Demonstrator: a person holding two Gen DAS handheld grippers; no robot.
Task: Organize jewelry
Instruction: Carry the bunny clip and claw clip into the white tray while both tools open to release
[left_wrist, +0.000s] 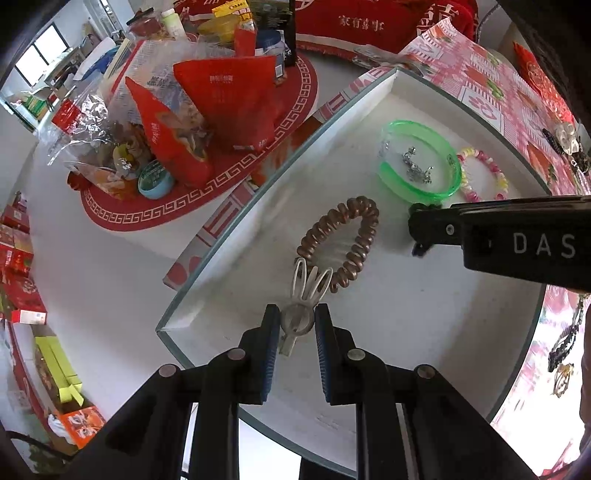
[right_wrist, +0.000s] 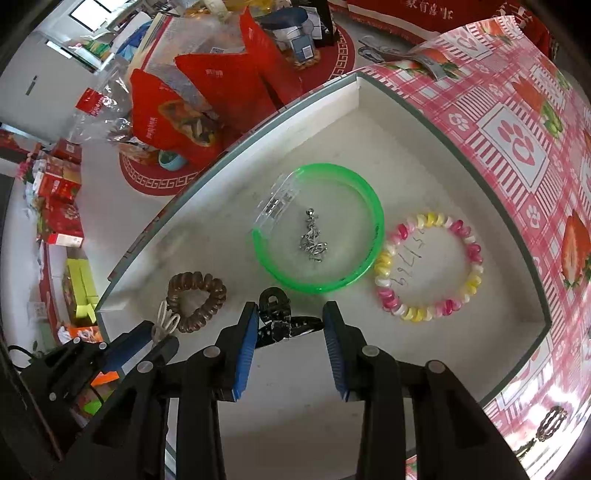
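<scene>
The left gripper (left_wrist: 296, 322) is clenched on a white hair clip (left_wrist: 301, 306) over the white tray (left_wrist: 406, 332); the clip's long axis runs 6 to 12 o'clock, its loops pointing at 12 and touching a brown coil hair tie (left_wrist: 341, 242). The right gripper (right_wrist: 290, 321) stands released, its jaws either side of a black claw clip (right_wrist: 275, 314) lying on the tray floor. At 12 o'clock sits a green bangle (right_wrist: 317, 229) ringing a silver chain (right_wrist: 313, 236); at 2 o'clock, a pink-yellow coil bracelet (right_wrist: 428, 267) around handwritten digits, too unclear to read. The right gripper's body reads "DAS".
</scene>
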